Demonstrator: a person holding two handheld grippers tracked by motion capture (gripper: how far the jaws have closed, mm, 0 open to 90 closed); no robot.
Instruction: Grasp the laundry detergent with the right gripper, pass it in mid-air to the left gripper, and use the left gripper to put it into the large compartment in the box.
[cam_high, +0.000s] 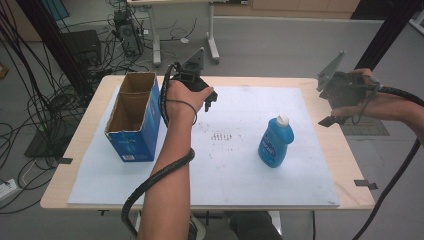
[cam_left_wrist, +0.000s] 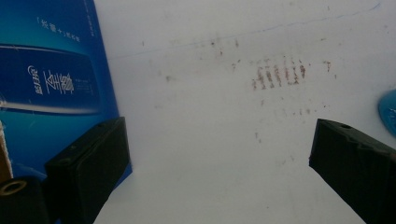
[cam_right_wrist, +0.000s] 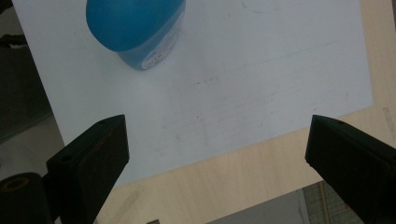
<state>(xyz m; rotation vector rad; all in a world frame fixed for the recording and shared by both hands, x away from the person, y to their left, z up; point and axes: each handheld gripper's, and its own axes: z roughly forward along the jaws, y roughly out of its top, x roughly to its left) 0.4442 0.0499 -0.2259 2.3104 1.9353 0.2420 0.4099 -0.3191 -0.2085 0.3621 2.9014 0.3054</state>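
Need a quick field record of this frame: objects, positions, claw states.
surface: white sheet on a wooden table
box: blue carton, top open, upright at the sheet's left edge
bottle: blue bottle, white cap, upright, right of centre
left claw: open, nothing between the jaws, over the sheet beside the carton
right claw: open, nothing between the jaws, above the table's right edge, apart from the bottle
marks: reddish smudges mid-sheet
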